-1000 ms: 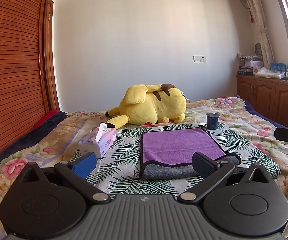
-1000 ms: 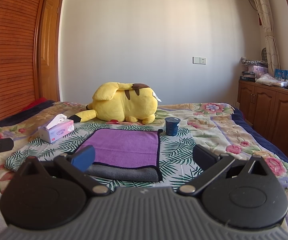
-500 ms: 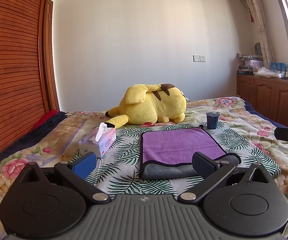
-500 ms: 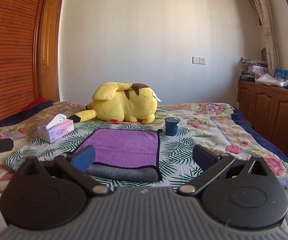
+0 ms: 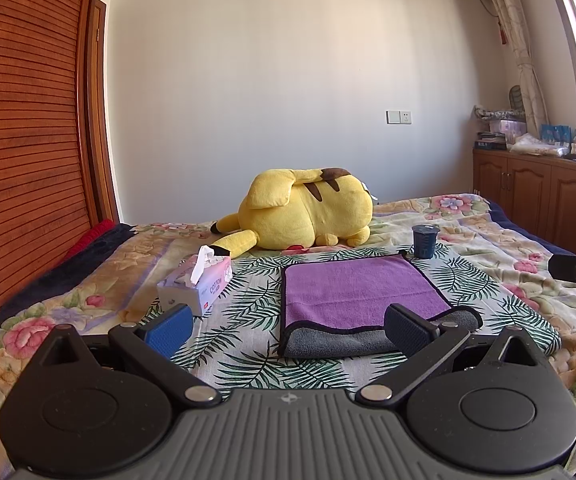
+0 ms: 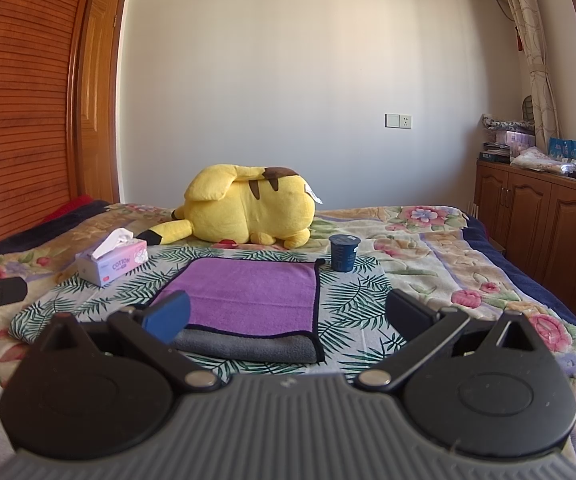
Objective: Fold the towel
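The towel [image 5: 357, 288] lies flat on the bed, folded over: purple face up, dark-edged, with a grey layer showing along its near edge at six o'clock [image 6: 248, 294].

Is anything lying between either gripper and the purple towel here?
Nothing visible does. The purple towel lies directly ahead of the open left gripper and right gripper; tissue box and blue cup sit off to its sides.

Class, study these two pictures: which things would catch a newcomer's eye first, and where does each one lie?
A big yellow plush toy lies across the far side of the bed. In front of it a purple towel lies on a leaf-print cloth, with a tissue box to its left and a dark cup at its far right corner.
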Demonstrator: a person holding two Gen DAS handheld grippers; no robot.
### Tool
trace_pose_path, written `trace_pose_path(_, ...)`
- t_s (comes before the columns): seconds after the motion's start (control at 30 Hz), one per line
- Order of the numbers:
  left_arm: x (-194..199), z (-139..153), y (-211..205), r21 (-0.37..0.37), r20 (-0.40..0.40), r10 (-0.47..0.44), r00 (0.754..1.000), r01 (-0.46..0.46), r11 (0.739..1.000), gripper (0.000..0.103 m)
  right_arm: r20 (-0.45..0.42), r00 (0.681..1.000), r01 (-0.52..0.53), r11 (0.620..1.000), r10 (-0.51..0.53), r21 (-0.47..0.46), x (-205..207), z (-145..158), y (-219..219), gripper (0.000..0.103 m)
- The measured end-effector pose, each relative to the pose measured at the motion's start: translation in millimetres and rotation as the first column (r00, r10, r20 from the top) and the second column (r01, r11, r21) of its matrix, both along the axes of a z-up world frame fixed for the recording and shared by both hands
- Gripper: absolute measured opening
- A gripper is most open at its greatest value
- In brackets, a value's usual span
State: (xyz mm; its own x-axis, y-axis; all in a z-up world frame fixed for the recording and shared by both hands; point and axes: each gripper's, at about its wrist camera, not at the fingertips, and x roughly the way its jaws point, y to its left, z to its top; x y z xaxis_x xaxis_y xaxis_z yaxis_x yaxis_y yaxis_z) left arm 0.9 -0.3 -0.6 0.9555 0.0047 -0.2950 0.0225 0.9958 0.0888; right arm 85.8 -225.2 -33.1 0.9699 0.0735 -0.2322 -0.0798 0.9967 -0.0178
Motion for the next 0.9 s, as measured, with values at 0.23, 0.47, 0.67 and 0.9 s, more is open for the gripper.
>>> trace_pose_path(0.23,-1.8,-1.0,-0.8,0.001,-0.003,-0.001,1.0,0.001,1.0,0.087,-0.001,1.0,-0.001,1.0,0.001,0.0,0.1,0.4,0.0,0.103)
trace_pose_path(0.47,1.4,-3.0,-0.5,0.008,-0.026,-0.009,1.0,0.009,1.0,0.087,-0.012,1.0,-0.002,1.0,0.003,0.007,2.2,-0.4,0.7,0.103)
trace_pose_path(0.67,5.4,-6.3,-4.0,0.021,-0.047,-0.019,0.999,0.02,1.0,0.087,-0.036,0.999,-0.011,1.0,0.011,0.012,9.8,-1.9,1.1,0.103)
trace_pose_path(0.9,10.9,-9.4,-8.2,0.034,-0.075,-0.032,0.997,0.035,0.999,0.087,-0.056,0.998,-0.026,1.0,0.026,0.009,15.8,-3.9,4.2,0.103)
